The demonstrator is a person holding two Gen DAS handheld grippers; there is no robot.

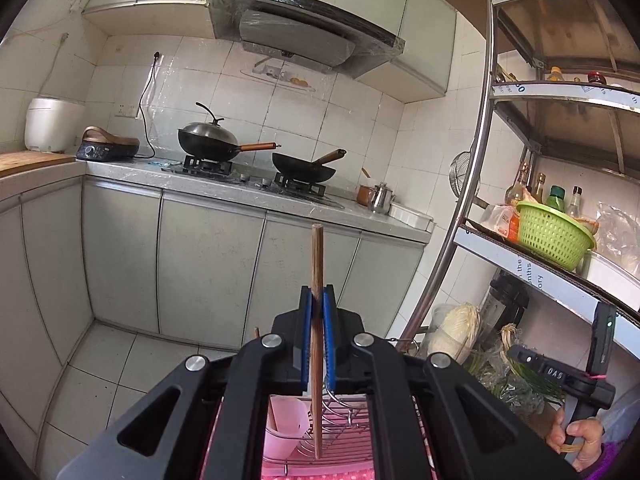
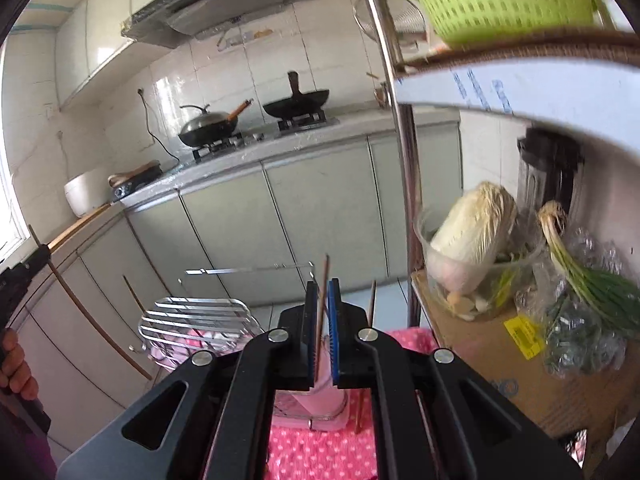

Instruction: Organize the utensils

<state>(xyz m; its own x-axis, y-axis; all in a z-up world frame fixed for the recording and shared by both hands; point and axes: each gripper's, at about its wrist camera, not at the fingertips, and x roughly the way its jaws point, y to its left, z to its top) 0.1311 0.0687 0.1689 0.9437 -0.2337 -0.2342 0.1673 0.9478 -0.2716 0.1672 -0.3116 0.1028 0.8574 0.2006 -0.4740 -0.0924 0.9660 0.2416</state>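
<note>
Here each gripper carries one wooden chopstick above a wire dish rack. The left gripper [image 1: 318, 300] has its blue pads closed tight on a chopstick [image 1: 317, 264] held upright, its lower end hanging over the pink utensil cup [image 1: 286, 420] that sits in the rack [image 1: 340, 412]; that vertical hold seems chosen so the stick can drop straight into the cup. The right gripper [image 2: 321, 292] is likewise closed on a thinner-looking chopstick [image 2: 323, 280], also near upright, over the same pink cup [image 2: 320, 400]. Another stick [image 2: 372, 300] stands just beside it, probably already in the cup, though motion blur leaves this uncertain. The rack rests on a pink dotted cloth [image 2: 320, 452].
</note>
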